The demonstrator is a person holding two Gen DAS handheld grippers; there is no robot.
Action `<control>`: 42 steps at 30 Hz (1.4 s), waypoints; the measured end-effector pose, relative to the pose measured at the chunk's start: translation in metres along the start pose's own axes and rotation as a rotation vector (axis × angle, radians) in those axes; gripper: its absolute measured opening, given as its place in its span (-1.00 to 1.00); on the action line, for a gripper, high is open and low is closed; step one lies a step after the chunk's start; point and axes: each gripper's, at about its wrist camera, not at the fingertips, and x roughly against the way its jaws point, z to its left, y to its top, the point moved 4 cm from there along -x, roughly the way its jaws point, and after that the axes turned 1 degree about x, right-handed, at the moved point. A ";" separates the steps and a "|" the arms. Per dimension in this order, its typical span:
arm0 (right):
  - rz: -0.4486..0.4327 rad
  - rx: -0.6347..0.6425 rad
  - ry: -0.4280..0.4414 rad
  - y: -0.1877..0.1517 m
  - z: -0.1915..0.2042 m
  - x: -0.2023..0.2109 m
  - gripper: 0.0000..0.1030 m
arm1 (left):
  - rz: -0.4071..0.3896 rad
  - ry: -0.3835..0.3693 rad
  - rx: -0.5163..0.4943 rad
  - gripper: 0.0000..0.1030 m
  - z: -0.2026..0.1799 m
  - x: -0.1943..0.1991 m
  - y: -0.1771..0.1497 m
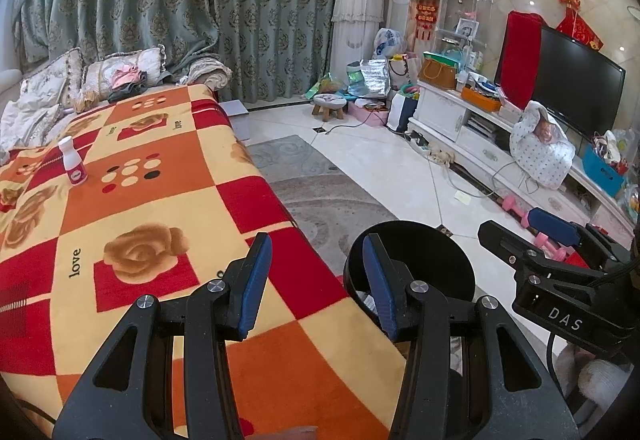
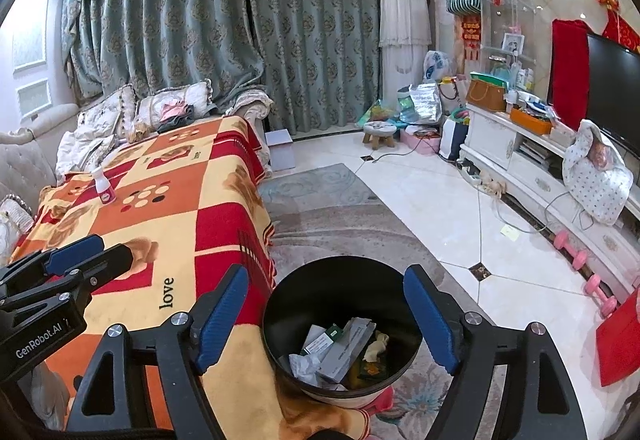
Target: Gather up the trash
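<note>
A small white bottle with a pink label (image 1: 73,161) stands upright on the red, orange and cream blanket (image 1: 152,199), far from both grippers; it also shows in the right wrist view (image 2: 102,185). A black round bin (image 2: 342,328) on the floor beside the blanket holds crumpled paper, cartons and wrappers; its rim shows in the left wrist view (image 1: 420,236). My left gripper (image 1: 316,280) is open and empty over the blanket's edge. My right gripper (image 2: 326,316) is open and empty, directly above the bin. Each gripper shows in the other's view.
A grey patterned rug (image 2: 320,207) and white tiled floor (image 2: 432,215) lie right of the blanket. A white TV cabinet (image 2: 520,163) with a TV, bags and clutter lines the right wall. Pink dumbbells (image 2: 576,256) lie on the floor. Pillows (image 1: 56,79) are at the far end.
</note>
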 end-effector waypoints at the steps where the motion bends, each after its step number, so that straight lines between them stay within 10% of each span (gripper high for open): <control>1: 0.001 0.001 0.000 0.000 0.000 -0.001 0.52 | 0.000 -0.001 0.002 -0.11 0.000 0.000 0.000; 42: 0.054 0.023 0.013 -0.005 -0.002 -0.011 0.58 | 0.012 -0.006 -0.003 -0.11 -0.008 0.004 -0.004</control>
